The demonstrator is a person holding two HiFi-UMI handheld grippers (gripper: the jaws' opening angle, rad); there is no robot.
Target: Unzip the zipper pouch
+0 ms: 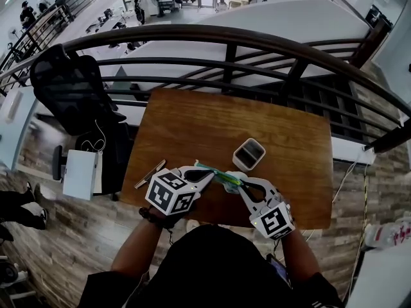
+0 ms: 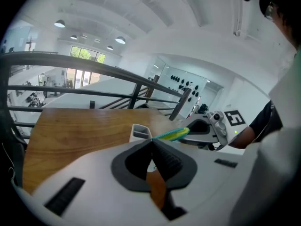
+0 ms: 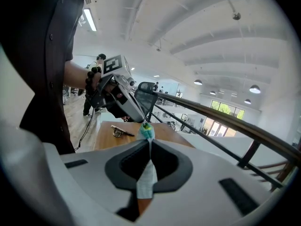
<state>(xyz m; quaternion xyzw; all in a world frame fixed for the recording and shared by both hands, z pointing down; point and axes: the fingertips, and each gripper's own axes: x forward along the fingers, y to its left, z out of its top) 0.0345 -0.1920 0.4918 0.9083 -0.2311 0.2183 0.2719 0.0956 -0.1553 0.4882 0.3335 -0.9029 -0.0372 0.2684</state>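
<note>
Above the table (image 1: 192, 127), left gripper (image 1: 207, 172) and right gripper (image 1: 244, 183) pinch the zipper pouch (image 1: 225, 177).

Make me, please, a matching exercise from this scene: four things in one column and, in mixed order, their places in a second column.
Things
1. green and blue zipper pouch
2. small white rectangular container
3. thin metallic clip
4. black mesh office chair

Places
A. lying at the left edge of the wooden table
B. off the table, to its left
C. clamped between the left tool and the right tool
D. standing on the table, beyond the right tool

Pairs: 1-C, 2-D, 3-A, 4-B
</note>
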